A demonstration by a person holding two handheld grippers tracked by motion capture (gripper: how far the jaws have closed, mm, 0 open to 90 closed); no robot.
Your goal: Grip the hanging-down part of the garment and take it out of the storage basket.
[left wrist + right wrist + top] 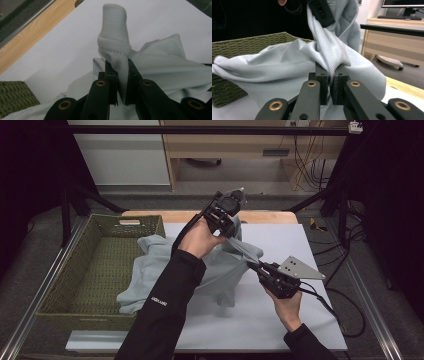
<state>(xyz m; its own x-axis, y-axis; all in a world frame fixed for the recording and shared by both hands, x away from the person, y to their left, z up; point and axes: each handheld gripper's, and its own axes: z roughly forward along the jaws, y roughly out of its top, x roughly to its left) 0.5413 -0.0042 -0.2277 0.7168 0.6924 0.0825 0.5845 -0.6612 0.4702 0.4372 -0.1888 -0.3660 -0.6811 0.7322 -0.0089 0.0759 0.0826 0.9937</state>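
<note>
Two grippers: both clamped on one pale blue garment.
Left gripper: raised over the far middle of the table, jaws closed narrow on a ribbed cuff; the cuff end stands up past the jaw tips in the left gripper view.
Right gripper: lower and nearer the person, jaws pinched nearly shut on a bunched fold of the same cloth.
Garment position: draped from the white table mat over the near-right rim of the green woven basket; a strip of fabric runs taut between the two grippers.
Basket interior: the part in view holds no cloth beyond the edge that hangs over the rim.
Done so far (judgement): sleeve end found and gripped at two points, part of the garment lifted.
Left to do (judgement): most of the body lies crumpled; it needs spreading or folding, or lifting wholly out of or into the basket. Which one, cannot tell.
Progress: early.
</note>
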